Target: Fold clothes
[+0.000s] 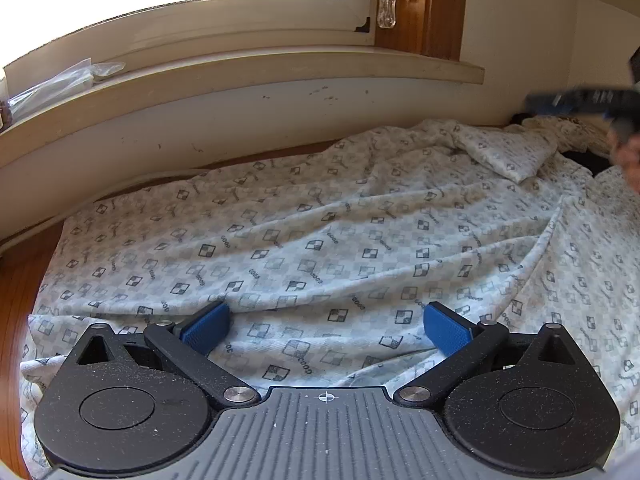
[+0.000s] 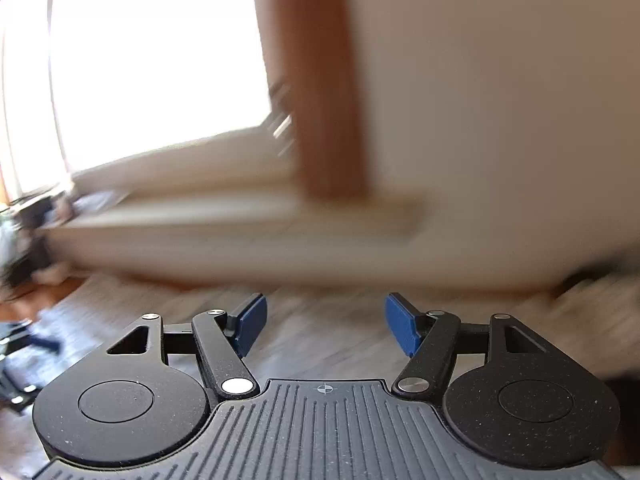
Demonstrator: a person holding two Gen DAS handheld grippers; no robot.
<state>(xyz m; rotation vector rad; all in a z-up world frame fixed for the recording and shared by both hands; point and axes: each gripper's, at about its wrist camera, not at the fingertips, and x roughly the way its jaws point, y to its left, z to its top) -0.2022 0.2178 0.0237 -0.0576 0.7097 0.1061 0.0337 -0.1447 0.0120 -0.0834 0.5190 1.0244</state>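
A pale garment (image 1: 340, 232) printed with small checkered squares lies spread and wrinkled over a wooden surface, with one part bunched up at the far right (image 1: 508, 156). My left gripper (image 1: 326, 326) hovers low over its near edge. It is open, with the blue pads (image 1: 206, 328) wide apart and only flat cloth below the gap. My right gripper (image 2: 326, 324) is open too, with nothing between its blue pads (image 2: 402, 326). Its view is smeared, and the cloth (image 2: 320, 344) shows only as grey streaks. In the left wrist view the right gripper (image 1: 580, 100) is a dark blur above the bunched cloth.
A cream wall and window sill (image 1: 280, 68) run behind the cloth, and a clear plastic bag (image 1: 60, 84) lies on the sill. Bare wood (image 1: 20, 280) shows at the left. A dark item (image 1: 584, 160) lies at the far right. A person's hand (image 1: 628, 160) is at the right edge.
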